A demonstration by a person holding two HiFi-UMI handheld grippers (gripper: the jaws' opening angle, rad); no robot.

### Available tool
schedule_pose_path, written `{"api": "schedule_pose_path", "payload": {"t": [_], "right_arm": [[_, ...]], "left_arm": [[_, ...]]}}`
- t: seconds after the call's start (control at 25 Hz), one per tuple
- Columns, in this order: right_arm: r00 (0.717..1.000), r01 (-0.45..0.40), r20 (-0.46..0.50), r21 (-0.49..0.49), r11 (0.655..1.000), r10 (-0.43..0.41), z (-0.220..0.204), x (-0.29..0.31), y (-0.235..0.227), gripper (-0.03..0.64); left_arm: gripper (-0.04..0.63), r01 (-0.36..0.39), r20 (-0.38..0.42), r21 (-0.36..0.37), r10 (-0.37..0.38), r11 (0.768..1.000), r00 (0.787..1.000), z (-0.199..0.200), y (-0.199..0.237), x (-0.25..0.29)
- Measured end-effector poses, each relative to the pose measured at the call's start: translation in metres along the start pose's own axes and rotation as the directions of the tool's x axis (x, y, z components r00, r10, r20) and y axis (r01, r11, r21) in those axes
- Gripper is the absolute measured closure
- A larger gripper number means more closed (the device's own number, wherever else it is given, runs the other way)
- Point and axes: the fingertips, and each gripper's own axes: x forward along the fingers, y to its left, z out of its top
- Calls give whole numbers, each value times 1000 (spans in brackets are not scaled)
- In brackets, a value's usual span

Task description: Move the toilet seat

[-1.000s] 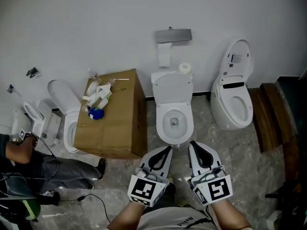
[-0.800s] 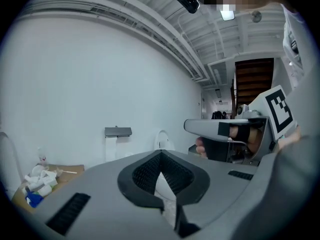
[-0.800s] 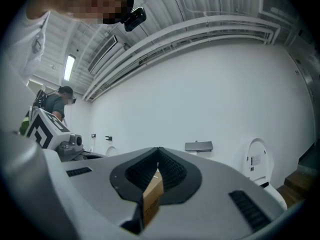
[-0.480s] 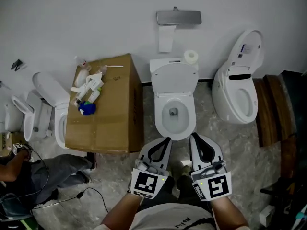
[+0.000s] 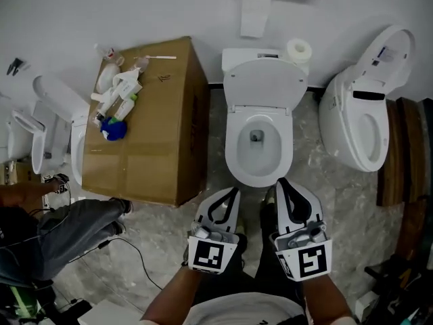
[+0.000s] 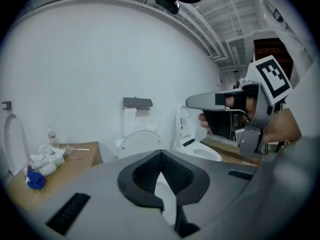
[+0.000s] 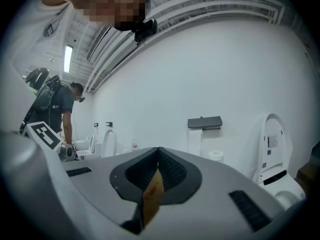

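A white toilet [image 5: 256, 147] stands against the wall in the middle of the head view, its lid [image 5: 265, 83] raised against the tank and the seat ring [image 5: 233, 156] around the bowl. My left gripper [image 5: 233, 190] is shut and empty, its tip just short of the bowl's front left. My right gripper [image 5: 280, 181] is also shut, its tip close to the bowl's front edge. In the left gripper view the shut left gripper [image 6: 160, 153] points at the raised lid [image 6: 141, 143]. The right gripper [image 7: 158, 149] view looks higher, at the wall.
A cardboard box [image 5: 145, 134] with bottles and a blue thing on top stands left of the toilet. A second toilet [image 5: 365, 124] is at the right, a third [image 5: 61, 141] at the left. A person's leg [image 5: 67, 225] and cables lie front left. Wooden steps [image 5: 399, 154] are at the right.
The view has closed in on the middle toilet, which now looks larger and nearer. Both grippers have come up to the bowl's front edge and stayed shut.
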Motion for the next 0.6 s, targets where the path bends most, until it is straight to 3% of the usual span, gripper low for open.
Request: {"api": "schedule_pose_path", "payload": {"t": [0.24,0.6], "right_arm": [[999,-32,-26,53,998,33,-84,23,-25,604],[998,-38,-52,127,991,45,-212,63,-20,604]], "left_arm": [[588,-63,-52,-33,61,997,997,-88,4,48],[586,-117,-121,-76,108,990,987,-225,15,99]]}}
